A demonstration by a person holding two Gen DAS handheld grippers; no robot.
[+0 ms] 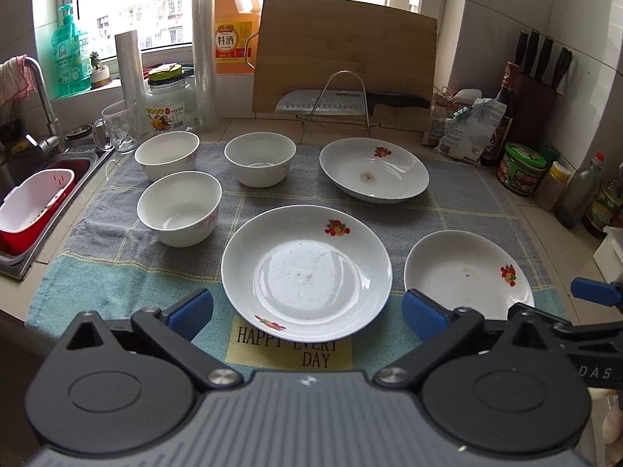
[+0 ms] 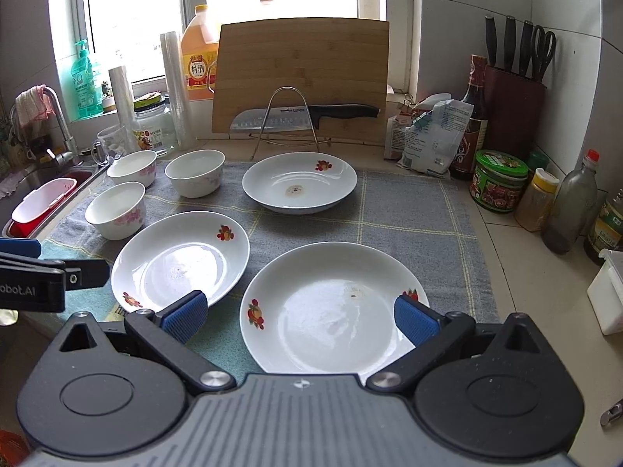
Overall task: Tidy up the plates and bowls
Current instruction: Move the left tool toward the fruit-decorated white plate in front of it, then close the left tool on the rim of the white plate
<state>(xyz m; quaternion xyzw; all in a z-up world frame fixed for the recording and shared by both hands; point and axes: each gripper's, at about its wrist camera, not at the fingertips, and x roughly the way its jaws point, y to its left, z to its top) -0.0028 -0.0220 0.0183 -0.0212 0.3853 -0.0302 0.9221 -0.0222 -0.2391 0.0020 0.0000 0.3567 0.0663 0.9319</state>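
Left gripper (image 1: 307, 313) (jaws spread, empty) frames the centre plate (image 1: 306, 272) at lower frame; right gripper (image 2: 300, 313), equally released, frames the right plate (image 2: 335, 307). Only the right view shows scissors (image 2: 544, 48) at upper right.

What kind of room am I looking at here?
Most likely a home kitchen counter. There is a sink with a tap at the left, a knife block against the tiled wall, a cutting board propped behind a knife, and cooking bottles and jars around the dish towel.
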